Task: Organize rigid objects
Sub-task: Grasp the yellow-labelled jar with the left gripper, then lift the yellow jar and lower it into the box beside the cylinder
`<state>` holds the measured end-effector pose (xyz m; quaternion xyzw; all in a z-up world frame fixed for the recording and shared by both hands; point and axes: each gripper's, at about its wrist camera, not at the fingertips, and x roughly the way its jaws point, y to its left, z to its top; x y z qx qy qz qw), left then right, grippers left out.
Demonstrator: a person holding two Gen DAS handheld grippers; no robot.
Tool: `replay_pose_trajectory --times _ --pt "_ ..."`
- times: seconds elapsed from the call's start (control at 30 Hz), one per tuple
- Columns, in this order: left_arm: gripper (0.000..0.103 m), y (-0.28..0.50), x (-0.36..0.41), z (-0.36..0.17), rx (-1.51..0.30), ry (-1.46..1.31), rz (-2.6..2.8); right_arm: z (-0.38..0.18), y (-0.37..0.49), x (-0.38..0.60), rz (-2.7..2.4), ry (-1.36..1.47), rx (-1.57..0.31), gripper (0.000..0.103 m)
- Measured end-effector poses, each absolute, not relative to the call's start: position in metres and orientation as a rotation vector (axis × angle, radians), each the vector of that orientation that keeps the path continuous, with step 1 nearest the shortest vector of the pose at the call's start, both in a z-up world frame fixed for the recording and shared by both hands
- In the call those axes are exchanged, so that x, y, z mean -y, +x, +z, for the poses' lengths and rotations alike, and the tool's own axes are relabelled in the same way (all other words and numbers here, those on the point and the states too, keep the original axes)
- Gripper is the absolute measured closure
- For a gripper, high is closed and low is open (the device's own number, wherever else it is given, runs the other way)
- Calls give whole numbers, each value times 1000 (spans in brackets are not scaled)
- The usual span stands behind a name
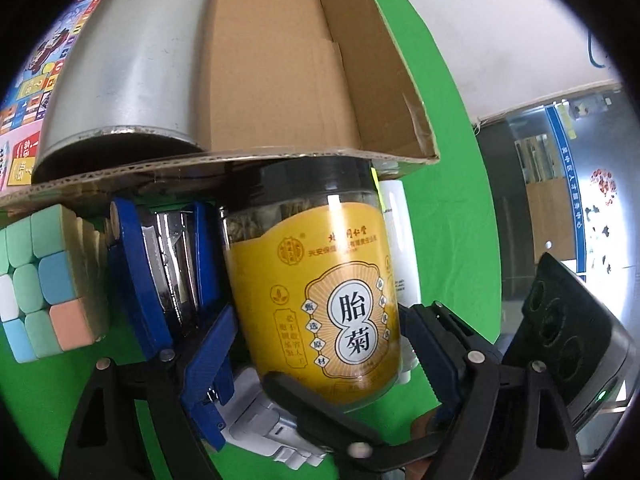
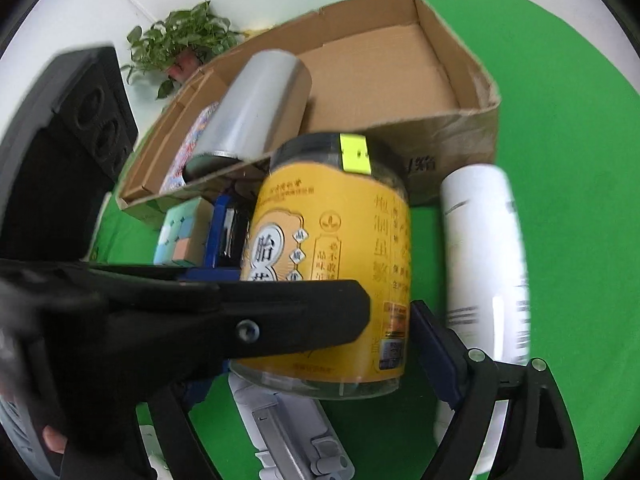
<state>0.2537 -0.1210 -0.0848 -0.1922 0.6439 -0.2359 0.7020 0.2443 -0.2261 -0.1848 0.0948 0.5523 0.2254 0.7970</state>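
Note:
A clear jar (image 1: 316,280) with a black lid and a yellow label stands on the green cloth in front of a cardboard box (image 1: 280,80). My left gripper (image 1: 326,312) straddles it, jaws wide. The left blue pad lies close against the jar's side, and a sliver of white shows between the jar and the right finger. In the right wrist view the same jar (image 2: 332,240) sits inside my right gripper (image 2: 316,320). Its right blue pad is just beside the jar, and its left finger is hidden behind the left gripper's black finger (image 2: 280,312). The jar's base is partly hidden.
A metal can (image 2: 256,104) and a colourful flat pack (image 2: 192,148) lie in the cardboard box (image 2: 380,72). A pastel puzzle cube (image 1: 44,280) and a blue-and-chrome tool (image 1: 160,272) stand left of the jar. A white bottle (image 2: 484,248) stands right of it, and a white-grey device (image 2: 288,432) lies in front.

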Motion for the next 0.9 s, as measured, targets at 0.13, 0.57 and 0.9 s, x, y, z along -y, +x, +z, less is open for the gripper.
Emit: replay_pose_trajectory --times 0.13,0.57,0.9 --pt "19 254 121 -84 -1441 -411 -528 -184 243 221 463 181 -1174 19" --pt "20 223 105 -27 -1227 -372 -575 -129 211 209 430 116 -1008 19" --pt "20 195 86 63 -990 -308 -603 -34 189 193 430 43 -774 19"
